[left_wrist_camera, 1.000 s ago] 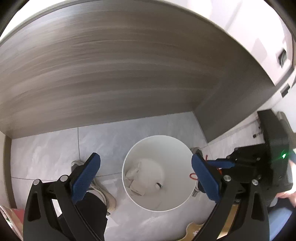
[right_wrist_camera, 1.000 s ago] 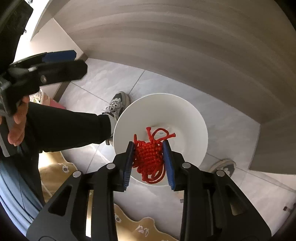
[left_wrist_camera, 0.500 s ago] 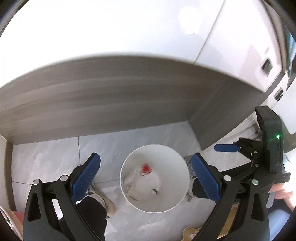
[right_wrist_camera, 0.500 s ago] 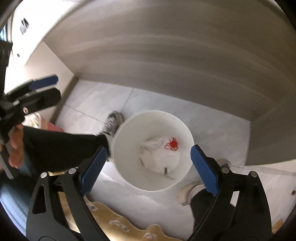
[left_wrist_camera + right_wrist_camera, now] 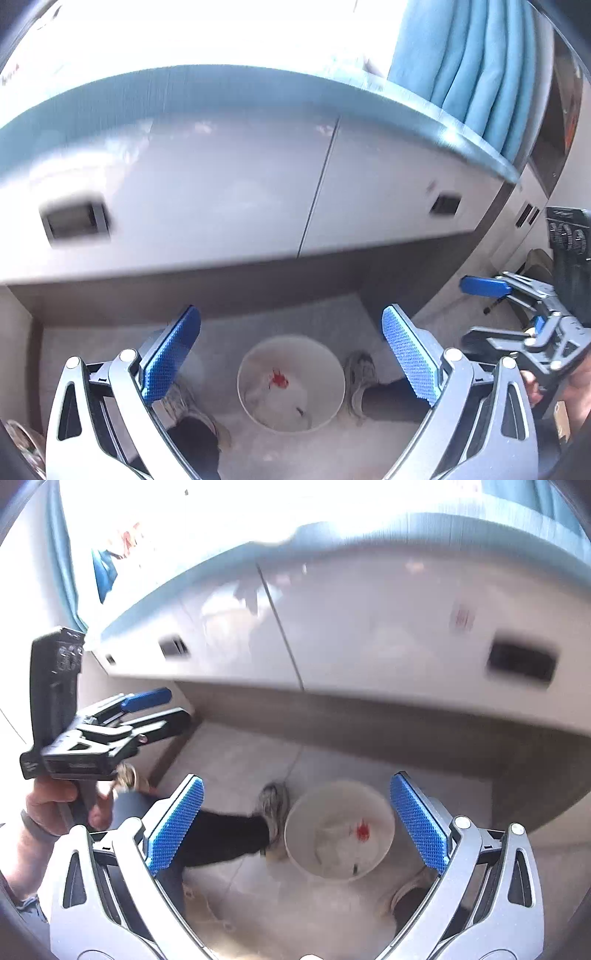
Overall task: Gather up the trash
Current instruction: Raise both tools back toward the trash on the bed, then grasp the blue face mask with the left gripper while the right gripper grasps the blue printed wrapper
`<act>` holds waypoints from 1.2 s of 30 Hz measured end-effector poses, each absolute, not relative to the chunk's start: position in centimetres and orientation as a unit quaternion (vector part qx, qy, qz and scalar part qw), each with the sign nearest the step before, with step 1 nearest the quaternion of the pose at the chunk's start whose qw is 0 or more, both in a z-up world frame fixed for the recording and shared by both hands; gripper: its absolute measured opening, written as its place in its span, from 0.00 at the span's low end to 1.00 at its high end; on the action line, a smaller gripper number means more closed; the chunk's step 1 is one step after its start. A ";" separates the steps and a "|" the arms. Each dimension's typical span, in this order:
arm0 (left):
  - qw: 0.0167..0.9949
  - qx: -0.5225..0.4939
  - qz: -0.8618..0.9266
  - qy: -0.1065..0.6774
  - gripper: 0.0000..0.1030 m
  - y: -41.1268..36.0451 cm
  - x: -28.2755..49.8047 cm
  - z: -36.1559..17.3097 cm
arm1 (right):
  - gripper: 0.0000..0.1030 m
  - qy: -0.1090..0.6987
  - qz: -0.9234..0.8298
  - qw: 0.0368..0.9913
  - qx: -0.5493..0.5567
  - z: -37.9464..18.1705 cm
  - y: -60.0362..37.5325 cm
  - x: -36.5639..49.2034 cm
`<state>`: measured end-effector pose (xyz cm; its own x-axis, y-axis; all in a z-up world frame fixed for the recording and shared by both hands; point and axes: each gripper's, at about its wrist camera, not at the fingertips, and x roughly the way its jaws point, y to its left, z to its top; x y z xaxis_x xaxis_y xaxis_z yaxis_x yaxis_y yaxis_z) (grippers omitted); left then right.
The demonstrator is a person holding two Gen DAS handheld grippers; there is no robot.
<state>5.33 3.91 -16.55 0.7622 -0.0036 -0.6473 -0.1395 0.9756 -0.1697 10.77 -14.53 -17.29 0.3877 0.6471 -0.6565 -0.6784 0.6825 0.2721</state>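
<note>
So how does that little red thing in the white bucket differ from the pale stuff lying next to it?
The red cord scrap is small and bright, a tight tangle; the pale crumpled waste beside it is larger, whitish and spread out, nearly blending with the bin. The red piece lies near the middle, the pale waste more to one side. Both rest loose on the bottom of the white bin, held by nothing.

A second ago the right gripper (image 5: 295, 829) clamped a red knotted cord (image 5: 362, 830) just over the white bin (image 5: 291, 834). Its jaws have just been opening and stood wide, nothing between them, while the cord lay down in the bin on crumpled white paper (image 5: 332, 843). Both grippers rose well above the bin, the left gripper (image 5: 291, 360) too, so the white cabinet doors (image 5: 221, 192) above the bin came into sight.
</note>
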 end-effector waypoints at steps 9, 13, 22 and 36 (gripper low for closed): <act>0.957 -0.056 0.069 0.276 0.94 4.4 9.4 -5.2 | 0.95 0.306 0.367 0.878 -0.030 -6.0 -15.8 13.5; 0.959 -0.048 0.077 0.269 0.94 6.7 13.6 -2.1 | 0.95 0.294 0.357 0.886 -0.029 -2.9 -15.0 16.5; 0.949 -0.069 0.063 0.302 0.94 12.9 25.2 0.0 | 0.95 0.332 0.332 0.883 -0.030 -0.5 -10.1 27.9; 0.906 -0.074 0.021 0.417 0.54 16.1 36.1 -4.3 | 0.95 0.376 0.280 0.880 -0.078 -2.3 -6.3 39.2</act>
<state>36.14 16.06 -4.29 0.6521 -0.0236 -0.7578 -0.0993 0.9882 -0.1162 39.18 -6.34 -2.34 0.5601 0.4337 -0.7058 -0.5515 0.8310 0.0729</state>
